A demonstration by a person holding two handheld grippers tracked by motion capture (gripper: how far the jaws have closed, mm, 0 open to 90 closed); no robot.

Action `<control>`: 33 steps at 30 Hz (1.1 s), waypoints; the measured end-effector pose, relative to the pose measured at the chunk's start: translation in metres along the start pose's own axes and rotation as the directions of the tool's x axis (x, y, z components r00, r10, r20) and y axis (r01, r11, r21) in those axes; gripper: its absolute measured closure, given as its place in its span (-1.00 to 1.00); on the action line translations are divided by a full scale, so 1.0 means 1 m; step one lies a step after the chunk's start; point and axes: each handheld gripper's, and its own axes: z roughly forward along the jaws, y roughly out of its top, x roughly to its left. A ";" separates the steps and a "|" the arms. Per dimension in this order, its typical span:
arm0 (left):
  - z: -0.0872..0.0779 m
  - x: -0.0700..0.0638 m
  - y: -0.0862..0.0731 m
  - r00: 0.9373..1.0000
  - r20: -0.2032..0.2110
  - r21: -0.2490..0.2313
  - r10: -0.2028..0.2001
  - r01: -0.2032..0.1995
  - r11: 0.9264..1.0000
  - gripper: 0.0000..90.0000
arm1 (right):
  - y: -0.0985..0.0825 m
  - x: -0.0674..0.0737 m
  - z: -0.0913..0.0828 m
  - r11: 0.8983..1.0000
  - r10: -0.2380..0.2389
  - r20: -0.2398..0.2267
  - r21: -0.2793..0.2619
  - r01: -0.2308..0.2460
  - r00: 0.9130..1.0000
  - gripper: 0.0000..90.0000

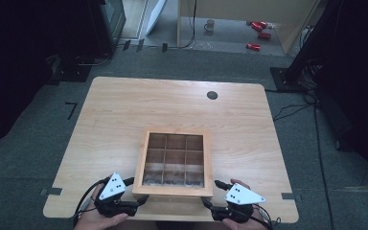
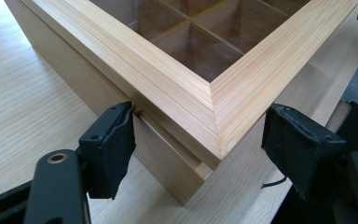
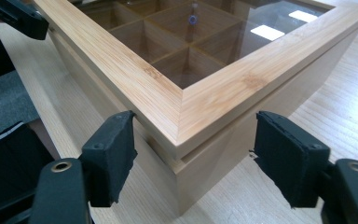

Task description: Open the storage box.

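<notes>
Left gripper (image 1: 143,200) is held open astride the near-left corner of the wooden box (image 1: 173,191), one pad possibly touching the lid seam. Box sits near the table (image 1: 124,105) front edge. Right gripper (image 1: 209,203) is spread open around the near-right corner.

The left gripper (image 1: 140,200) sits at about seven o'clock in the high view, held in the person's left hand (image 1: 98,218), its jaws spread wide and pointing toward two o'clock. The right gripper (image 1: 210,194) sits at five o'clock in the right hand (image 1: 242,221), jaws likewise parted, pointing toward ten o'clock.
</notes>
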 end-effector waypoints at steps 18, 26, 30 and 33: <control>-0.001 -0.001 0.001 1.000 0.001 -0.006 -0.008 0.008 1.000 -0.41 | -0.001 0.000 0.000 1.000 -0.010 -0.007 -0.013 0.009 1.000 -0.28; -0.002 -0.002 0.002 1.000 0.001 -0.010 -0.006 0.006 1.000 -0.39 | 0.000 0.001 -0.001 1.000 -0.005 -0.017 -0.019 0.005 1.000 -0.20; -0.002 -0.002 0.002 1.000 0.000 -0.011 -0.007 0.007 1.000 -0.39 | 0.001 0.001 -0.002 0.999 -0.001 -0.020 -0.034 0.000 1.000 -0.19; -0.002 -0.002 0.003 1.000 0.002 -0.015 -0.011 0.011 1.000 -0.39 | 0.002 -0.001 -0.005 0.998 0.016 -0.033 -0.052 -0.018 0.999 -0.15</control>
